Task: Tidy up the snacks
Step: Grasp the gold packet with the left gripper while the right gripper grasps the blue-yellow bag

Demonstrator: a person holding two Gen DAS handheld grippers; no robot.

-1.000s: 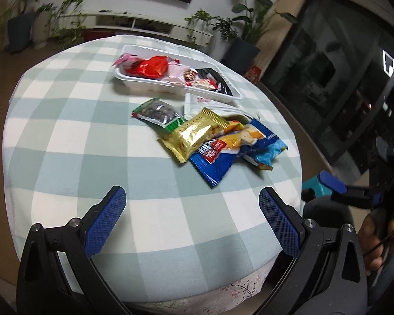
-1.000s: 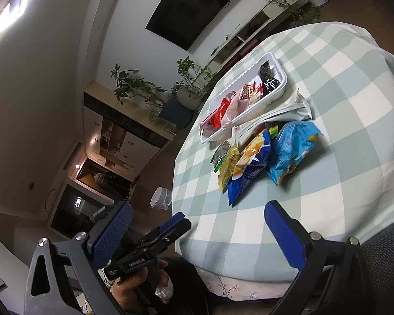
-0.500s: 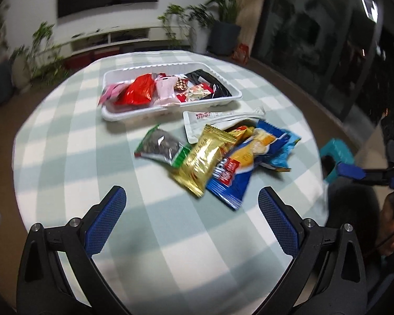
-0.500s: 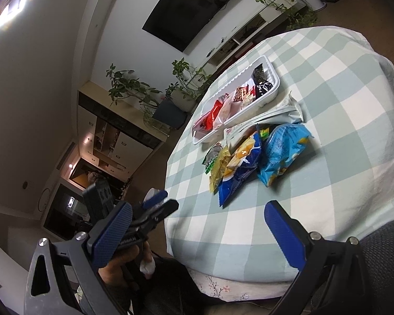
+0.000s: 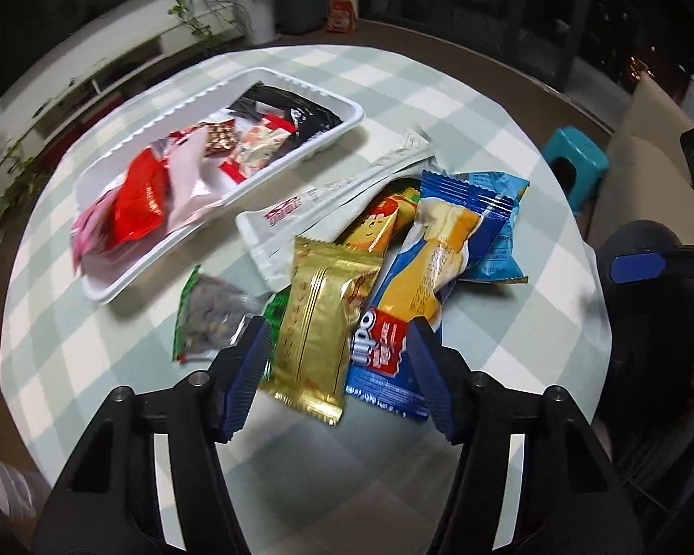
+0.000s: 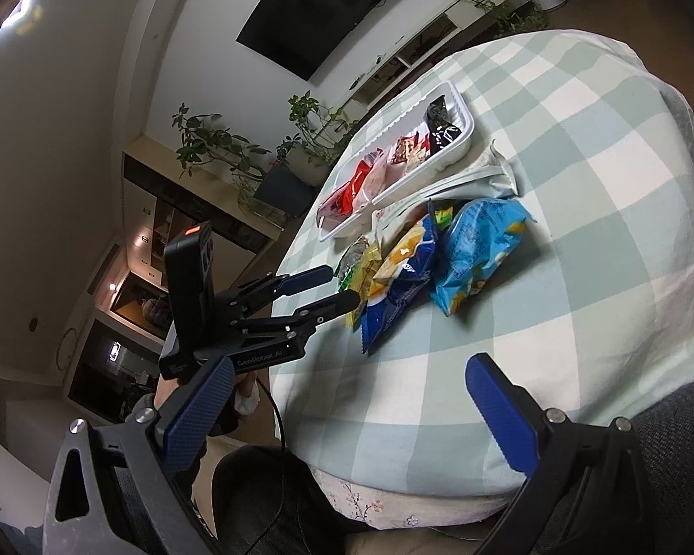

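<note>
A white tray [image 5: 129,277] on the checked table holds red, pink and black snack packets. In front of it lies a loose pile: a gold packet [image 5: 324,319], a green packet [image 5: 208,319], a blue-and-yellow packet [image 5: 439,268], a light-blue packet [image 5: 495,231] and a white pouch [image 5: 310,212]. My left gripper [image 5: 337,351] hovers over the near end of the gold packet. Its jaws are closing with the packet between them, and the pads stand apart from it. The right wrist view shows that left gripper [image 6: 328,286] at the pile's edge. My right gripper [image 6: 347,397] stays open and empty off the table's near edge.
The round table [image 5: 439,92] drops away close behind the pile on my side. A teal stool [image 5: 576,157] stands off the right side, with a pale sofa beyond it. Potted plants and a low shelf line the far wall. A person's dark-clothed leg [image 6: 263,471] sits below the table edge.
My left gripper has swung in over the snack pile, rolling as it went. Its jaws have narrowed from wide open to either side of the gold packet. The right gripper has stayed put.
</note>
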